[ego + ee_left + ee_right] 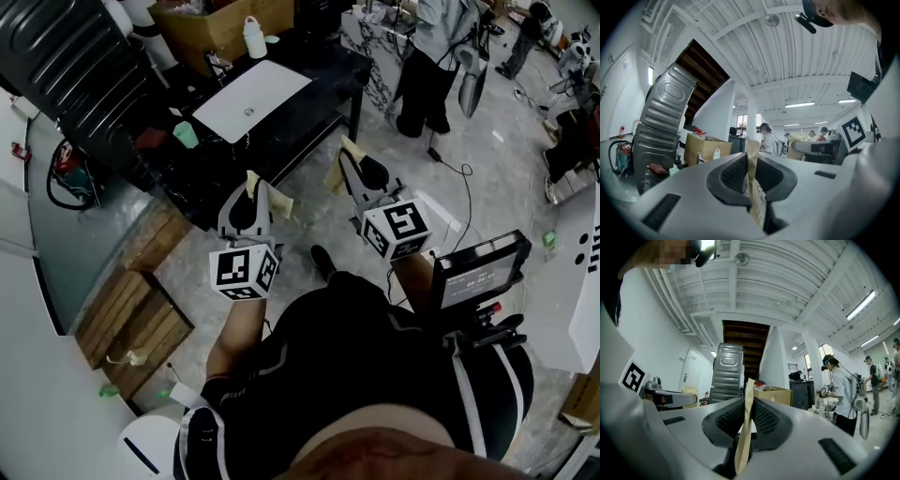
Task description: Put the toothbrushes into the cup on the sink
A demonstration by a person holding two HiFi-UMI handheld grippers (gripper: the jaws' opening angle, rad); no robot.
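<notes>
No toothbrush, cup or sink shows in any view. In the head view I hold both grippers level in front of my body, above the floor. The left gripper point(251, 192) points toward a black table point(323, 70); its jaws are closed on a tan strip point(752, 159), like paper or tape, which stands up between the pads. The right gripper point(354, 159) is beside it, a little further forward. Its jaws are closed on a similar tan strip point(747, 420). Each gripper shows the other's marker cube at the edge of its view.
On the black table lie a closed white laptop point(251, 98), a green cup point(186, 135), a white bottle point(254, 37) and a cardboard box point(220, 23). A grey ribbed metal casing point(84, 66) stands at left, with wooden crates point(131, 314) below. A person point(436, 56) stands beyond the table.
</notes>
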